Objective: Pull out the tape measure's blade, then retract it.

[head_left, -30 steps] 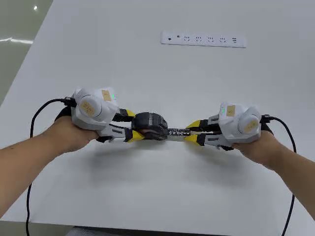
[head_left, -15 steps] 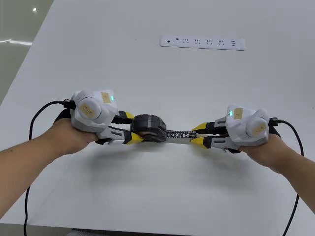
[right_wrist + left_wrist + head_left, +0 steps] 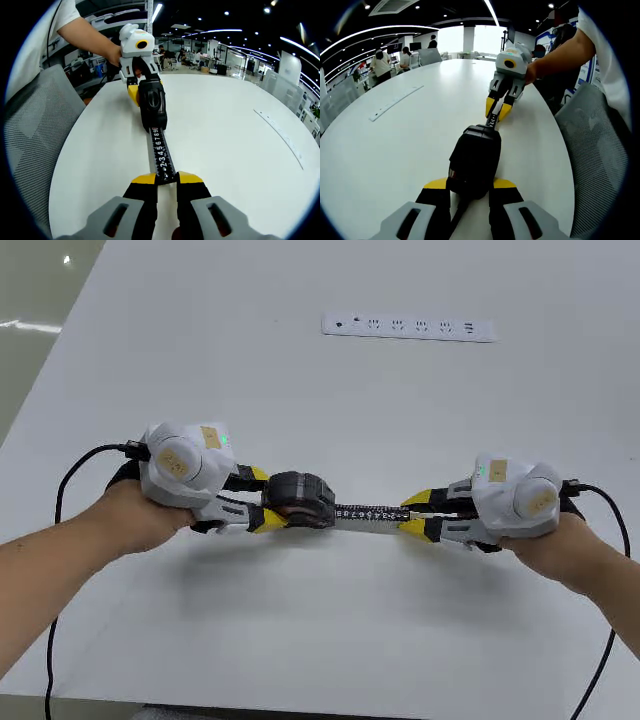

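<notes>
A black tape measure case (image 3: 299, 500) sits just above the white table, held from the left by my left gripper (image 3: 262, 502), which is shut on it. In the left gripper view the case (image 3: 474, 161) lies between the yellow-tipped fingers (image 3: 438, 184). A short length of black blade (image 3: 372, 512) with white numbers runs from the case to my right gripper (image 3: 418, 514), which is shut on the blade's end. The right gripper view shows the blade (image 3: 161, 156) stretching from my right gripper (image 3: 166, 178) to the case (image 3: 152, 102).
A white power strip (image 3: 408, 327) lies far back on the white table (image 3: 330, 400). Black cables (image 3: 70, 490) trail from both grippers past the hands. A grey mesh chair (image 3: 35, 130) stands beside the table.
My right gripper has moved to the right with the blade's end, so more blade shows out of the case. The left gripper and case have stayed in place.
</notes>
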`<action>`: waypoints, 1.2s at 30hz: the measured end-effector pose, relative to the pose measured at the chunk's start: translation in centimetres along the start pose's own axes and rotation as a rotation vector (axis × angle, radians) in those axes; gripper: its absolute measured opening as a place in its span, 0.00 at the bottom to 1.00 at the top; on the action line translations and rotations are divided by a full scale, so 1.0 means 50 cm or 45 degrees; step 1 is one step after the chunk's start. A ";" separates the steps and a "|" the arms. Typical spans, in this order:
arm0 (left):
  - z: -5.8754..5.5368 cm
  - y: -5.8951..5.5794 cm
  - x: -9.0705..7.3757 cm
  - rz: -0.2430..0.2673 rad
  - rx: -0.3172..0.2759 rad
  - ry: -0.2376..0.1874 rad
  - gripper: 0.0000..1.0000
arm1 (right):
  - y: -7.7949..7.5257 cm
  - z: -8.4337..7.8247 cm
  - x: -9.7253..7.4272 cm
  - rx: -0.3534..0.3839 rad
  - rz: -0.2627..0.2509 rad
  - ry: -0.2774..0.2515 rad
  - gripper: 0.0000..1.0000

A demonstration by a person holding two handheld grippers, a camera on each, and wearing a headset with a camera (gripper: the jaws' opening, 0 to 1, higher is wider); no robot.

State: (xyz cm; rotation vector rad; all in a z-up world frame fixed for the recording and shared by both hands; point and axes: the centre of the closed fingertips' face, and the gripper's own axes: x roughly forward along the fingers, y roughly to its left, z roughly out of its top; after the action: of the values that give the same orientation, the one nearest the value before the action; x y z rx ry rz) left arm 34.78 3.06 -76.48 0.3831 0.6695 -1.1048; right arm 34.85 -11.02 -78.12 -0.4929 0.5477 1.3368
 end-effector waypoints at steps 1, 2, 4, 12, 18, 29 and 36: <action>0.000 0.000 0.000 0.001 0.001 0.001 0.26 | -0.001 -0.002 -0.003 0.000 -0.001 0.002 0.09; 0.001 0.000 0.001 0.001 0.000 0.002 0.26 | -0.004 -0.007 -0.007 0.002 -0.002 0.003 0.09; 0.001 0.000 0.002 0.000 -0.001 0.000 0.26 | -0.005 -0.011 -0.011 0.012 -0.003 0.003 0.09; 0.003 0.000 0.003 -0.001 -0.003 0.001 0.26 | -0.008 -0.019 -0.027 0.008 -0.012 0.014 0.09; 0.003 0.000 0.004 -0.002 -0.012 0.000 0.26 | -0.011 -0.029 -0.045 0.004 -0.019 0.027 0.09; 0.002 -0.001 0.005 -0.003 -0.013 -0.001 0.26 | -0.018 -0.060 -0.072 -0.001 -0.045 0.057 0.09; 0.001 -0.002 0.005 -0.005 -0.014 -0.002 0.26 | -0.016 -0.065 -0.078 0.003 -0.046 0.060 0.09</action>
State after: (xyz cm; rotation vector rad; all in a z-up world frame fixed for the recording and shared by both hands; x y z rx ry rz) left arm 34.77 2.80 -76.59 0.3717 0.6745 -1.1047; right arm 34.79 -16.16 -78.18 -0.5309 0.5770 1.2929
